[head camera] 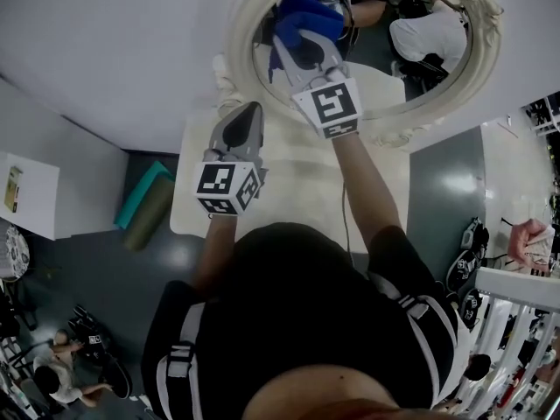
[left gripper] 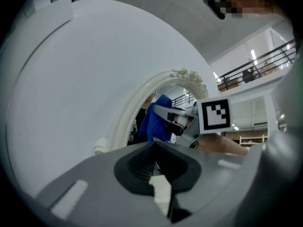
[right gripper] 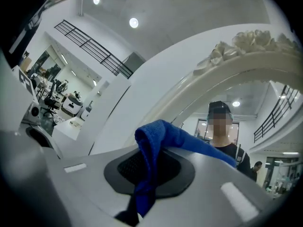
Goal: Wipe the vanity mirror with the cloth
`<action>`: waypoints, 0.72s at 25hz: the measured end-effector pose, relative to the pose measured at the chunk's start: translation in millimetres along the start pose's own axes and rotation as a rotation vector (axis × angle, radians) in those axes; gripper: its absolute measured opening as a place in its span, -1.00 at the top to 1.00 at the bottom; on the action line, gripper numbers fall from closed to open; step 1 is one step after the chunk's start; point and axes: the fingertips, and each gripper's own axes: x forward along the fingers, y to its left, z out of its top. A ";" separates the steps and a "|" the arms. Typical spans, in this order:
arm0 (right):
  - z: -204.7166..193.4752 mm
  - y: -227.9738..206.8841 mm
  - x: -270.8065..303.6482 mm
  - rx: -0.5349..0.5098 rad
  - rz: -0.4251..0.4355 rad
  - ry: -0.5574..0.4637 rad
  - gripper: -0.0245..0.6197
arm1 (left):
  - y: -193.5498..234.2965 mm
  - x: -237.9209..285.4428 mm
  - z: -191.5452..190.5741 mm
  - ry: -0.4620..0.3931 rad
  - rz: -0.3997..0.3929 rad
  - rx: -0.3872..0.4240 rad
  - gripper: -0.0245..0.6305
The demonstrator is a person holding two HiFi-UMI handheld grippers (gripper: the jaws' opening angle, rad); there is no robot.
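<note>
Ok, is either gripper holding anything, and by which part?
The right gripper is shut on the blue cloth, pinching a bunched fold between its jaws. The left gripper is shut and empty.

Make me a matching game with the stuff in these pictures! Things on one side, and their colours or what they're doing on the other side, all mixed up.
Things:
1. cloth
2. mirror frame
3. left claw
4. right claw

Colours or states:
A. shut, holding nothing
B. blue
C. shut on the cloth
D. cream-white and oval

Right pairs: 1-B, 2-D, 3-A, 4-C.
</note>
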 end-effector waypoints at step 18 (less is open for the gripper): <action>-18.8 -25.4 -141.5 0.359 -0.150 -0.043 0.83 | -63.3 -0.1 -12.1 0.060 -0.080 0.050 0.90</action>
